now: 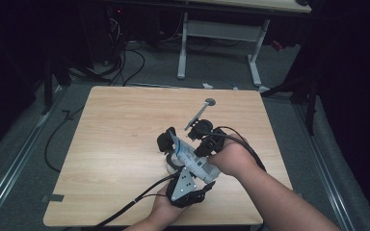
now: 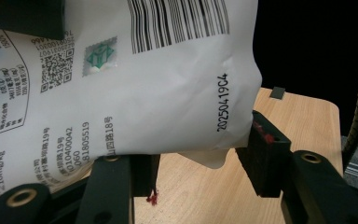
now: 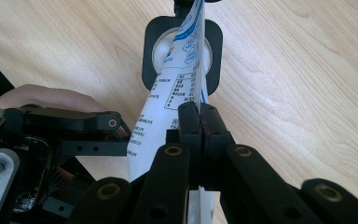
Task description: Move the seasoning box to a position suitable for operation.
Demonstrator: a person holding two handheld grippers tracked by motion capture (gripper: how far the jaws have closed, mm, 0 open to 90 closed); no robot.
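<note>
A white printed bag (image 1: 188,155) with a barcode (image 2: 177,23) is held above the wooden table between both grippers. My right gripper (image 3: 199,116) is shut on the bag's thin edge (image 3: 168,107), its two pads pressed together over it. Around the bag's bulging lower end (image 2: 144,93) sits my left gripper (image 2: 200,158), one pad against each side. In the high view the left gripper (image 1: 185,168) comes up from the near edge and the right gripper (image 1: 200,147) reaches in from the right. The bag's far end hangs over a white round container (image 3: 161,49) set in a black square holder (image 3: 151,51).
The black holder (image 1: 165,141) stands near the middle of the table (image 1: 115,144). A grey rod with a round end (image 1: 200,113) slants up just behind the grippers. Beyond the table are a white desk frame (image 1: 219,33) and floor cables (image 1: 125,67).
</note>
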